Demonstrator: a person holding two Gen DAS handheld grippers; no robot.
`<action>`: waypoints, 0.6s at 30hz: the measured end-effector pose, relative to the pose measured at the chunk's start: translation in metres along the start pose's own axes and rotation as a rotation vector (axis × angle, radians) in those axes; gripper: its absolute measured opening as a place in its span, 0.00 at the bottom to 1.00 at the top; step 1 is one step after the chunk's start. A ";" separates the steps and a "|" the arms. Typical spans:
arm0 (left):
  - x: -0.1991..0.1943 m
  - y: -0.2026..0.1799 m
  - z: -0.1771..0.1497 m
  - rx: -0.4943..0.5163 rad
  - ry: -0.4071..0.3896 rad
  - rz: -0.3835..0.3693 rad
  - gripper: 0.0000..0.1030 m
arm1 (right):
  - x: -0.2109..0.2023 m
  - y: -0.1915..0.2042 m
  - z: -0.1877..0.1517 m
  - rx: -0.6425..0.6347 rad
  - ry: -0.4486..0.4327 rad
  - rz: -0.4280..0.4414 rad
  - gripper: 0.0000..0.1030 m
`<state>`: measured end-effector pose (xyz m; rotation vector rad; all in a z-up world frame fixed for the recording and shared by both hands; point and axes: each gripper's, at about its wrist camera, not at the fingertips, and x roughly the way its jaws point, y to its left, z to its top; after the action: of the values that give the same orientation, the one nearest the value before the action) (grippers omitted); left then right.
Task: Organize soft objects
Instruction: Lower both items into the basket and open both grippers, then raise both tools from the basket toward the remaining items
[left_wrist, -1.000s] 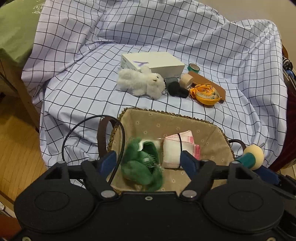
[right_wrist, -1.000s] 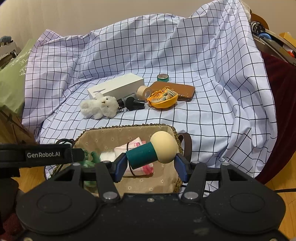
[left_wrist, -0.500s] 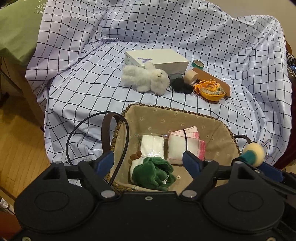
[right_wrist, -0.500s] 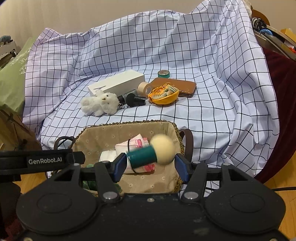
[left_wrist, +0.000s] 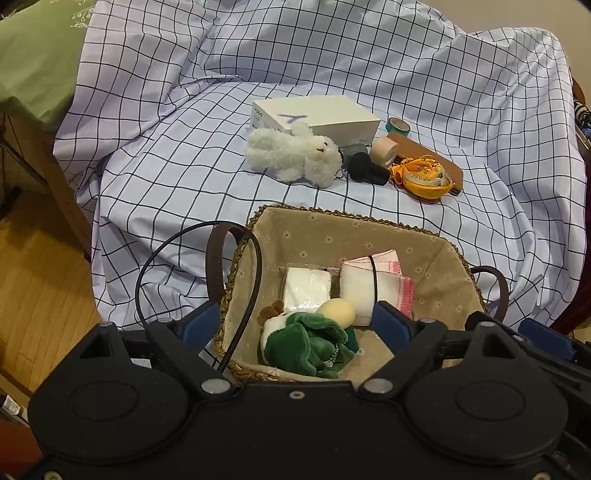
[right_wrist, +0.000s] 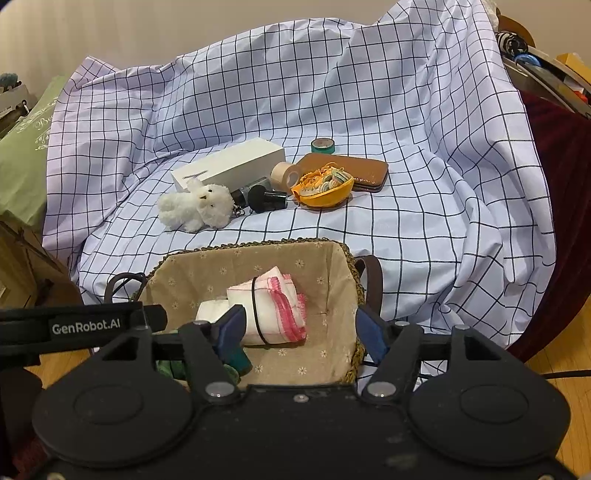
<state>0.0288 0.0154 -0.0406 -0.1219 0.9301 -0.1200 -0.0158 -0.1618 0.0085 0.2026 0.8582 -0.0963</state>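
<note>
A woven basket (left_wrist: 332, 214) (right_wrist: 240, 245) with a beige lining stands on the checked sheet just under both grippers. In it lie a green plush toy (left_wrist: 306, 343), a cream-headed toy with a teal stem (left_wrist: 336, 312), a white tissue pack (left_wrist: 306, 288) and a folded white-and-pink cloth (right_wrist: 273, 306) bound by a black band. My left gripper (left_wrist: 295, 325) hangs over the basket's near end, its jaws opening, nothing pressed between them. My right gripper (right_wrist: 301, 330) is also opening and empty; the teal stem (right_wrist: 240, 360) shows below its left finger. A white plush animal (left_wrist: 295, 155) (right_wrist: 195, 208) lies on the sheet beyond.
Behind the plush animal sit a white box (left_wrist: 317, 114), a tan tape roll (left_wrist: 384, 151), a green tape roll (right_wrist: 323, 146), a black cylinder (left_wrist: 365, 170), an orange bowl of hair ties (right_wrist: 323, 186) and a brown wallet (right_wrist: 365, 168). Wooden floor (left_wrist: 37, 277) lies left.
The green plush left my left gripper and dropped into the basket. The cream-and-teal toy left my right gripper and now lies beside it. Both pairs of jaws have widened.
</note>
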 end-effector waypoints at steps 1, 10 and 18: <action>0.000 0.000 0.000 0.002 0.000 0.000 0.83 | 0.000 0.000 0.000 0.000 0.000 0.000 0.64; 0.001 0.002 -0.001 -0.003 0.002 0.014 0.85 | -0.001 -0.002 -0.001 0.009 -0.005 -0.004 0.67; 0.001 0.005 0.000 -0.011 -0.001 0.029 0.85 | -0.006 -0.004 0.000 0.012 -0.048 -0.007 0.78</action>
<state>0.0299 0.0197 -0.0420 -0.1184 0.9310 -0.0884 -0.0201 -0.1656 0.0124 0.2079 0.8110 -0.1120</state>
